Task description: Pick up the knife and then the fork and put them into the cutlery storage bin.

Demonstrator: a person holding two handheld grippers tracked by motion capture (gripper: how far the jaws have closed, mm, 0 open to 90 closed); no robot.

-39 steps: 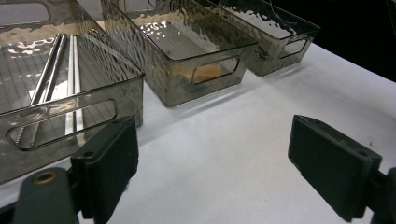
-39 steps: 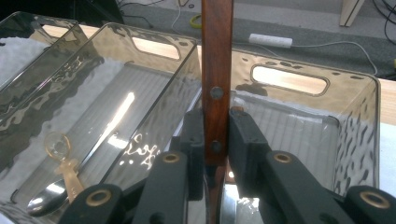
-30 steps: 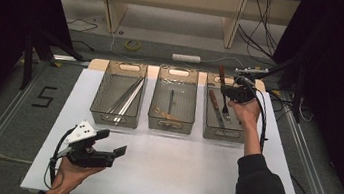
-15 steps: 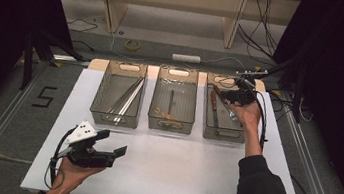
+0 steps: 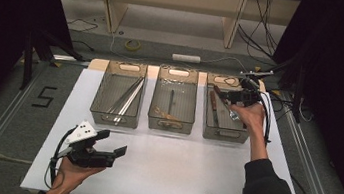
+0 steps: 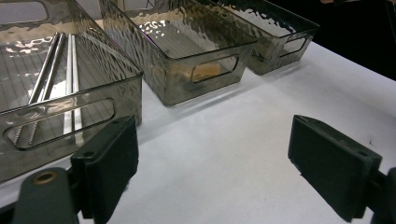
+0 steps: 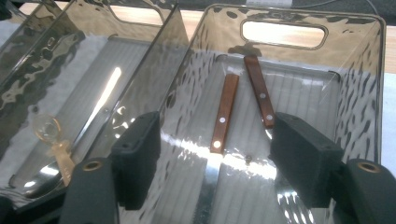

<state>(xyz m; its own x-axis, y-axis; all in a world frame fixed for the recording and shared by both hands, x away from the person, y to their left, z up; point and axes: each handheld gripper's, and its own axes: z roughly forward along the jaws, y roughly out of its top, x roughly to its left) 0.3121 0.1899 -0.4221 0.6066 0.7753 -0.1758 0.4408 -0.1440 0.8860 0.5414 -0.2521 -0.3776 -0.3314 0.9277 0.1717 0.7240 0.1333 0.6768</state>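
Three smoky clear bins stand in a row on the white table [image 5: 189, 180]. Over the right bin [image 5: 223, 134], my right gripper [image 5: 232, 99] hangs open. Its jaws [image 7: 215, 140] have just been opening and nothing sits between them. Below them, two wooden-handled knives [image 7: 225, 112] [image 7: 260, 95] lie on the right bin's floor. A hand holds my left gripper [image 5: 112, 142] low over the table's near left, open and with nothing in it [image 6: 212, 158].
The left bin [image 5: 112, 118] holds long metal rods [image 6: 70, 70]. In the middle bin [image 5: 170, 124] lie a dark utensil [image 5: 171, 99] and a translucent amber spoon [image 7: 53, 140]. Cables trail across the floor beyond the table's far edge.
The right gripper's jaws have spread apart over the right bin. The knife that was between them now lies in the bin. The left gripper has not moved.
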